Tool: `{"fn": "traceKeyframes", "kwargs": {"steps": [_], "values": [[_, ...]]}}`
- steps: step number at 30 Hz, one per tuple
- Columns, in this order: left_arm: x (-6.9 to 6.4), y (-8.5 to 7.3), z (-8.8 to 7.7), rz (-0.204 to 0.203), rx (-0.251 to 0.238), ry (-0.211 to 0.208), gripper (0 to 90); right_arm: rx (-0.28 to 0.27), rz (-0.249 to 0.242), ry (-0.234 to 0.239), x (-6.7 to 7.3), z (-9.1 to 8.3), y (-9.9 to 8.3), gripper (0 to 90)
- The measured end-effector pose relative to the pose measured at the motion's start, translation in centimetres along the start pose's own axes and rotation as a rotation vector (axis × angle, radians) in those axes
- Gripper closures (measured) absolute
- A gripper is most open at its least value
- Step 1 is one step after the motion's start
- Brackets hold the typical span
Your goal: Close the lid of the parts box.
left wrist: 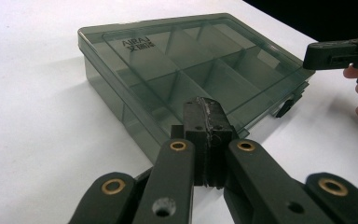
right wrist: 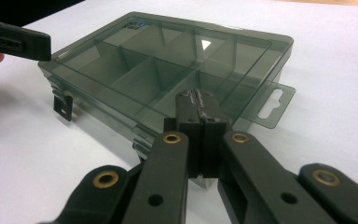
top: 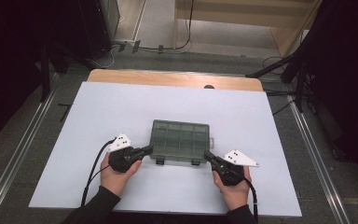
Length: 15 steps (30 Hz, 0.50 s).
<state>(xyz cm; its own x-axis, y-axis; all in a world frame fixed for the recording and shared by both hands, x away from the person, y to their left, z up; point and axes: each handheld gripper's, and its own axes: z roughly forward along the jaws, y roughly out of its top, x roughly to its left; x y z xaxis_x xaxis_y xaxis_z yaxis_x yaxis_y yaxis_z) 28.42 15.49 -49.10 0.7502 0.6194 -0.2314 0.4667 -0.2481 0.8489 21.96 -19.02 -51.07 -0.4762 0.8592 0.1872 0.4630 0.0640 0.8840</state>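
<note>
Lying flat, the compartment box point(top: 180, 141) runs lengthwise left-right, latches toward the person.

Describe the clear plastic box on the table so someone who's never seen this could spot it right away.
On the white table top, look near the middle of the front half. There lies a flat, smoky-grey see-through organizer box, lid closed, divided into compartments. Two dark latches on its front edge and a hang tab at one end mark it.

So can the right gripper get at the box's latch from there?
Probably yes: the right gripper sits shut at the box's near corner, and the latch hangs just beside it with bare table between.
</note>
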Motion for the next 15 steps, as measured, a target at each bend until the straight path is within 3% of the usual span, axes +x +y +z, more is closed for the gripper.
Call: {"fn": "traceKeyframes", "kwargs": {"steps": [6, 9, 11, 15], "values": [[0.07, -0.01, 0.02, -0.001, -0.003, -0.003, 90.0, -0.008, -0.001, 0.013, -0.21, -0.10, -0.06, 89.5], [0.12, -0.01, 0.01, -0.003, -0.002, -0.005, 90.0, -0.015, 0.007, 0.015, -0.27, -0.24, -0.05, 81.1], [0.11, -0.02, 0.03, -0.005, -0.004, -0.006, 90.0, -0.028, 0.015, 0.010, -0.40, -0.32, 0.00, 70.8], [0.13, -0.05, 0.03, -0.006, -0.007, -0.008, 90.0, -0.048, 0.019, -0.022, -0.62, -0.65, 0.35, 39.9]]}}
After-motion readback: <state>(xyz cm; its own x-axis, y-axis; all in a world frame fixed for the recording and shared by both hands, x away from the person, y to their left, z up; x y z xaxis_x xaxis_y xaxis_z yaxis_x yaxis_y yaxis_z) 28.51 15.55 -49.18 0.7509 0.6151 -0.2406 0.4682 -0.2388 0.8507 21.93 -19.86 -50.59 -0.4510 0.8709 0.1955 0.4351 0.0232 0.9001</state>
